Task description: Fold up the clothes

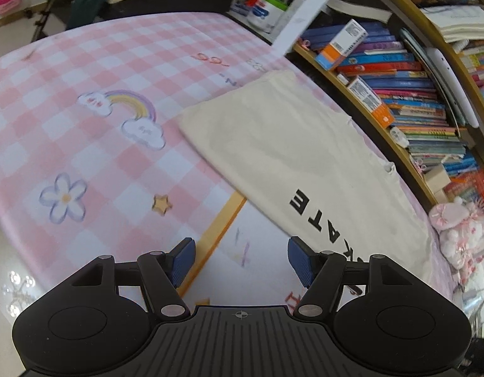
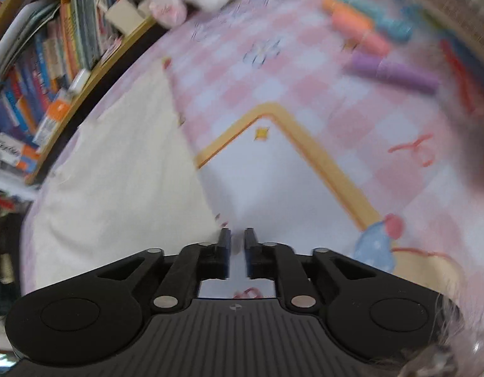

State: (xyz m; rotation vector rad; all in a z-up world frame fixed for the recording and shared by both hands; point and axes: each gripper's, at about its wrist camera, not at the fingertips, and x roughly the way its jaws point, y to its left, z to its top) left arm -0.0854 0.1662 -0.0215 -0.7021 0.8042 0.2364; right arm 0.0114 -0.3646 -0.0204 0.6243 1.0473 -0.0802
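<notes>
Pink checked cloth [image 1: 94, 144] with a rainbow, clouds and a flower covers the tabletop, and crowded bookshelves [image 1: 408, 94] run along its far edge. On the cloth lies a cream garment [image 1: 298, 157], folded flat, with black letters near its close end; it sits beside the shelves, and a pink plush toy [image 1: 455, 229] rests just past it. Left hand-held gripper [image 1: 241, 259] hovers released above the cloth, jaws wide apart, with the garment's lettered edge just beside its right finger. Right hand-held gripper [image 2: 237, 245] is nearly clenched, a narrow gap showing with nothing in it, by the garment's corner [image 2: 210, 229]. Coloured rolls [image 2: 367, 40] lie farther off, blurred.
</notes>
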